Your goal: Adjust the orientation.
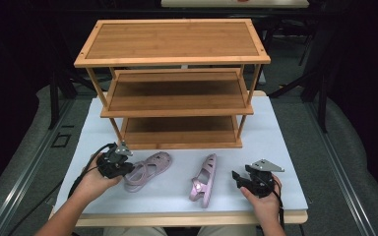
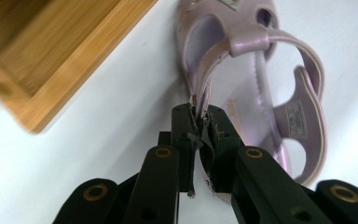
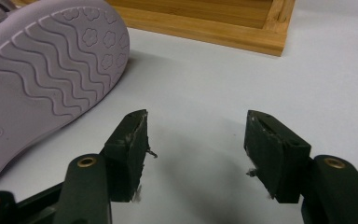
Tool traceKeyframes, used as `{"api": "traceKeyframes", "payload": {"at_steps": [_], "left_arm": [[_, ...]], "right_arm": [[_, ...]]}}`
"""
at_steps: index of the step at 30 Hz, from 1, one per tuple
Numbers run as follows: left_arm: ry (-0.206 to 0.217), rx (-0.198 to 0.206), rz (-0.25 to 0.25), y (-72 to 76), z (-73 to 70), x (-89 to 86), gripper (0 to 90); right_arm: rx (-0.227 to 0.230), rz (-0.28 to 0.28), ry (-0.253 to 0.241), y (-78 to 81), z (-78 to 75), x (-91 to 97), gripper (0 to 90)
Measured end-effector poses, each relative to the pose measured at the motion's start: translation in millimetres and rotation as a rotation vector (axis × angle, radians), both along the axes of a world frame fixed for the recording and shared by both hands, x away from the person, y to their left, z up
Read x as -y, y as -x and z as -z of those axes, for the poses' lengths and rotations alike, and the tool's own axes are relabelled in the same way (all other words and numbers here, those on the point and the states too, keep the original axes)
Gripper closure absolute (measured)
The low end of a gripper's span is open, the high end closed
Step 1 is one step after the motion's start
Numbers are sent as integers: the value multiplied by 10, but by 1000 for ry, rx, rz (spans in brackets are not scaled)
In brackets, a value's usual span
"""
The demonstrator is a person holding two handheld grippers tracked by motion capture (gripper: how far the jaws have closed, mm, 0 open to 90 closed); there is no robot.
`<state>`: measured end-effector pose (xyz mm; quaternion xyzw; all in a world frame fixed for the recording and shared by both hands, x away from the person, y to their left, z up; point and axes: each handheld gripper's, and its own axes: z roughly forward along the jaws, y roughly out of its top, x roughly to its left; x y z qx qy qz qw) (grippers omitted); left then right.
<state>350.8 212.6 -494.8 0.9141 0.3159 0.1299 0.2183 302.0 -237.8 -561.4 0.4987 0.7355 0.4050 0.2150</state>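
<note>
While the left gripper (image 2: 200,123) is pinching the heel strap of the left sandal (image 1: 147,171), jaws squeezed nearly together on that thin edge, the right gripper (image 3: 193,154) is just hanging there with its jaws spread wide and nothing between them.

Using the bamboo rack (image 1: 173,81) as the landmark: both sandals are lying on the white tabletop (image 1: 280,147) just in front of its bottom shelf. The gripped one is sitting sole-down, long axis running diagonally with the toe pointing toward the rack. The right sandal (image 1: 204,181) is tipped on its side, with its wavy sole facing the right gripper, long axis roughly pointing at the rack too.

That second sandal is lying off to the left of the open jaws, near but not touching, so the right hand (image 1: 263,196) is clearly the closer one for it.

All three rack shelves are looking empty. My guess is the shoes are headed there.
</note>
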Motion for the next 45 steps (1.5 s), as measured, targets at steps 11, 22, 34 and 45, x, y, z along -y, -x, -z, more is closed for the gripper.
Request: {"api": "traceKeyframes", "payload": {"at_steps": [11, 22, 34, 45], "left_arm": [[-102, -148, 4, -281, 15, 142, 725], [-391, -194, 137, -422, 66, 469, 786], [-431, -262, 128, -524, 87, 506, 795], [-394, -231, 107, -493, 72, 467, 819]], "right_arm": [[-6, 4, -7, -8, 9, -9, 392], [-8, -4, -10, -11, 11, 0, 392], [-9, -8, -13, -11, 10, -4, 392], [-9, -9, -14, -11, 11, 1, 393]]}}
